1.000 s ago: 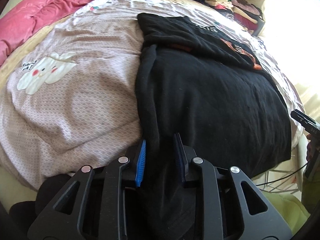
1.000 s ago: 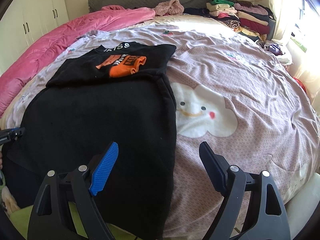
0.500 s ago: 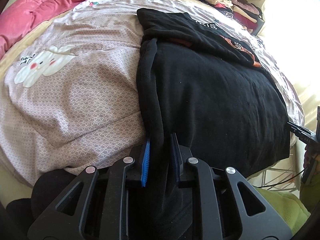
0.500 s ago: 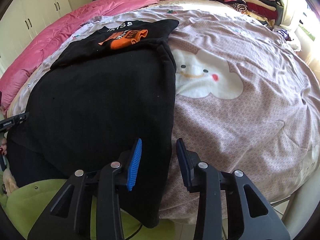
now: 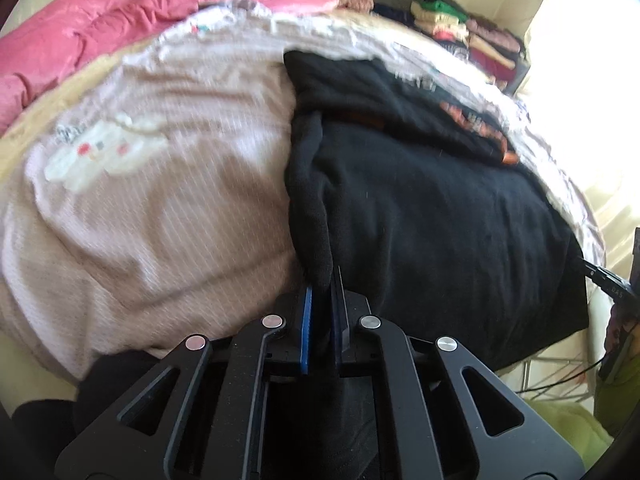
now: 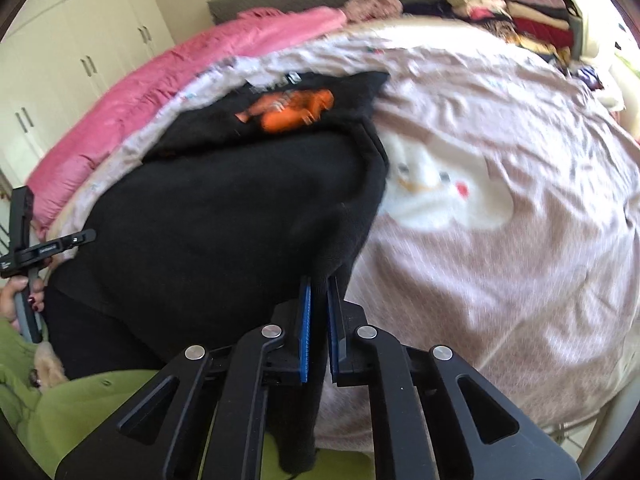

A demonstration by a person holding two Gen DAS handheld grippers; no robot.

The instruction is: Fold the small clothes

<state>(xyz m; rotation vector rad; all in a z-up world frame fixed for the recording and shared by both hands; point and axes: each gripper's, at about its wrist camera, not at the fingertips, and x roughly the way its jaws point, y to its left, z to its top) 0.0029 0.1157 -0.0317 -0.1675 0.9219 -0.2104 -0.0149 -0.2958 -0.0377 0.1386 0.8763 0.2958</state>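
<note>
Right wrist: right tool has now clamped black garment.

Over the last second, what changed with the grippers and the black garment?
Both grippers closed on the black sweater: the right gripper, wide open before, now pinches its right edge; the left gripper tightened on its left edge. The folded black shirt and pink quilt stayed put.

Your black garment lies spread flat on the bed, orange-printed end farthest from you, near edge lifted at both corners.
</note>
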